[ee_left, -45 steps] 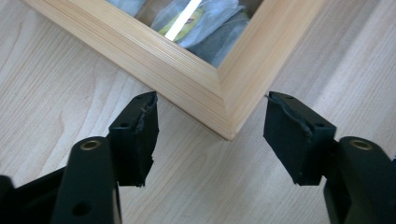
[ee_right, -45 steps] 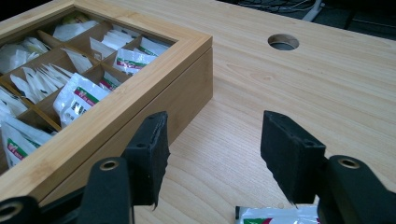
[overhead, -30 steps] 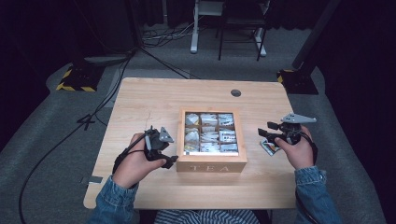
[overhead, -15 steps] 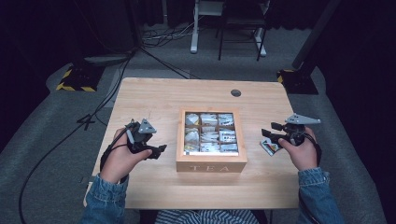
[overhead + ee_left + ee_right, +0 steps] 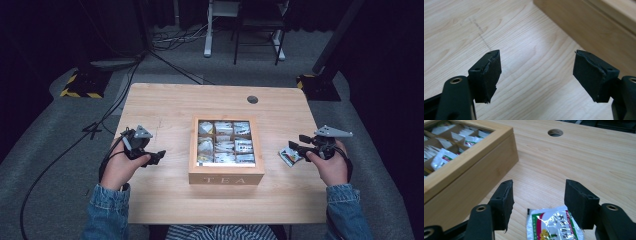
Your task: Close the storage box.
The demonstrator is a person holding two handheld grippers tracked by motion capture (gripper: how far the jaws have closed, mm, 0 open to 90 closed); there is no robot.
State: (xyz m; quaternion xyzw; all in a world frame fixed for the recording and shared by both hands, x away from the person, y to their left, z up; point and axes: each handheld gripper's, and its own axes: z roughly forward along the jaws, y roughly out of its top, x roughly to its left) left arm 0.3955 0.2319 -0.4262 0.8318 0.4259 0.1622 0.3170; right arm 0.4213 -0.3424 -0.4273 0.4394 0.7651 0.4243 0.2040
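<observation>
A wooden tea box [image 5: 226,178] with a clear lid stands mid-table, with several sachets in its compartments. My left gripper [image 5: 158,155] hovers over bare wood to the box's left. Its jaws have just been opening, and in the left gripper view the gripper [image 5: 536,75] has nothing between its pads, with the box's side [image 5: 599,20] beyond. My right gripper [image 5: 296,144] is on the box's right, open. A foil tea sachet [image 5: 289,156] lies flat on the table there. In the right gripper view the sachet [image 5: 554,225] lies low between the gripper's [image 5: 537,202] parted jaws, untouched by the pads.
The light wooden table [image 5: 170,105] has a round cable hole [image 5: 252,99] at the back right. A cable trails off the table's left edge to the floor. Dark stands and a chair base sit on the floor beyond the far edge.
My left hand has drawn away from the box's left side, leftward, and its jaws stand wider. The right hand and the sachet have barely shifted.
</observation>
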